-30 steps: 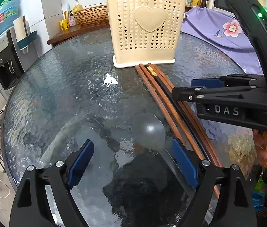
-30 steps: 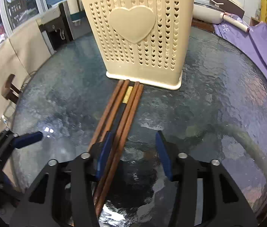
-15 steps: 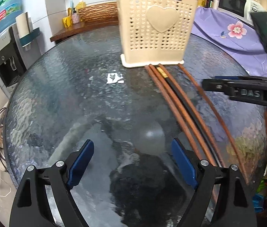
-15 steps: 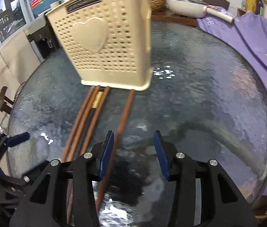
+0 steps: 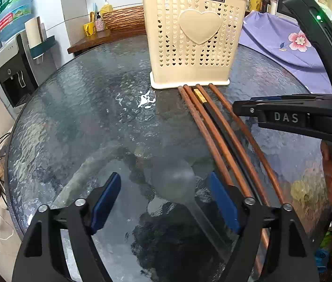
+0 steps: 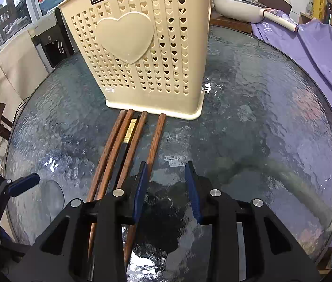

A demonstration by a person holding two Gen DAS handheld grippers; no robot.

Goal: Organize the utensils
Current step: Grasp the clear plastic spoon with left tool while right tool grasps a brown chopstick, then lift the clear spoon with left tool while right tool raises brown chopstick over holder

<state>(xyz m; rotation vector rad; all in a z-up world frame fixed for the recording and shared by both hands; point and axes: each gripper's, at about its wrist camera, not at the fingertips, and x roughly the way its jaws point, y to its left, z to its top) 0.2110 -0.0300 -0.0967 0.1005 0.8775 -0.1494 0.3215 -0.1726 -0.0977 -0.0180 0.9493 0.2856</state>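
While the left tongs (image 5: 163, 193) are hanging spread over the round glass table (image 5: 76, 108), nothing is lying between their blue pads (image 5: 106, 199), and their jaws have just been narrowing a little. Just beside their right pad, four brown wooden chopsticks (image 5: 213, 141) and one black chopstick with a gold band (image 5: 215, 117) are lying side by side, their far ends touching the foot of the cream utensil holder (image 5: 193, 40) standing toward the table's far edge. Further right, the right tongs (image 6: 166, 189) have just been closing partway, gripping nothing; the rightmost brown chopstick (image 6: 155, 138) is running just outside their left pad.
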